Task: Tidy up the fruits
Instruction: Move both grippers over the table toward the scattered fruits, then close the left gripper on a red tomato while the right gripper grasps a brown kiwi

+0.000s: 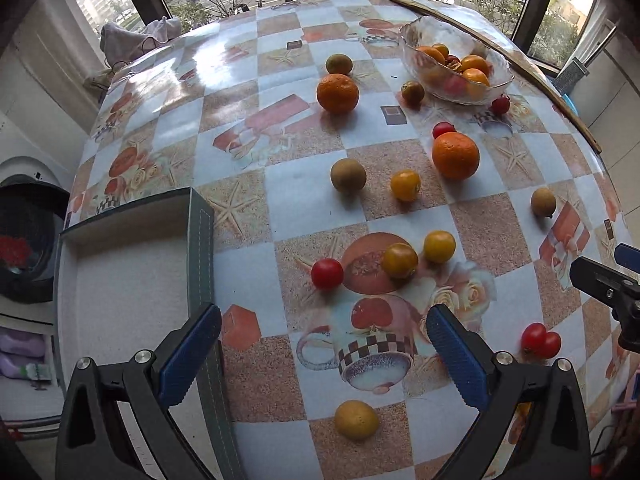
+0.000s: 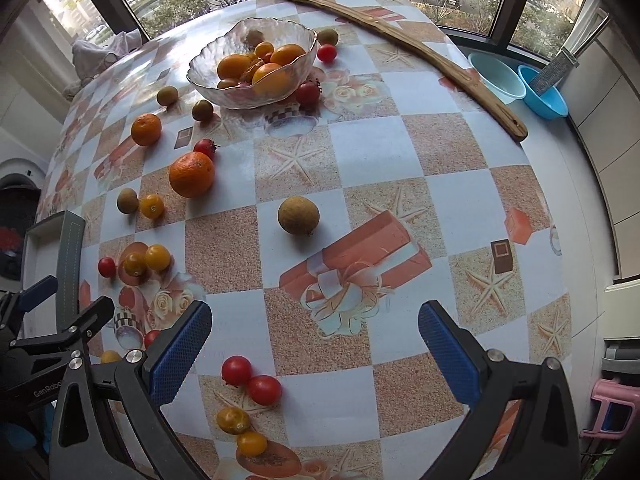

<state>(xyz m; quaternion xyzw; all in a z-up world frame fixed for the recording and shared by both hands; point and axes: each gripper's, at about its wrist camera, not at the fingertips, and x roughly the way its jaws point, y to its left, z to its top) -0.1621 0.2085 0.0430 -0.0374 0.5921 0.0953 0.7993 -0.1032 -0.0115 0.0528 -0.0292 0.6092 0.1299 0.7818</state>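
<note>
Fruit lies scattered over the patterned table. Two oranges [image 1: 455, 155] [image 1: 337, 93], brown round fruits [image 1: 348, 175], yellow tomatoes [image 1: 439, 246] and red tomatoes [image 1: 327, 273] show in the left wrist view. A glass bowl [image 1: 416, 36] at the far side holds several orange and red fruits. My left gripper [image 1: 323, 348] hovers open over the table's near part, nothing between its fingers. My right gripper [image 2: 315, 346] is open too, above the table; a brown fruit [image 2: 298, 209] lies ahead of it and two red tomatoes [image 2: 251, 380] near its left finger. The glass bowl [image 2: 208, 60] sits far left.
A grey open box [image 1: 202, 248] with a white inside stands at the table's near left edge. A long wooden stick [image 2: 404, 48] lies across the far right of the table. Two blue basins [image 2: 554, 102] sit by the window. A pink stool [image 2: 616, 408] is low right.
</note>
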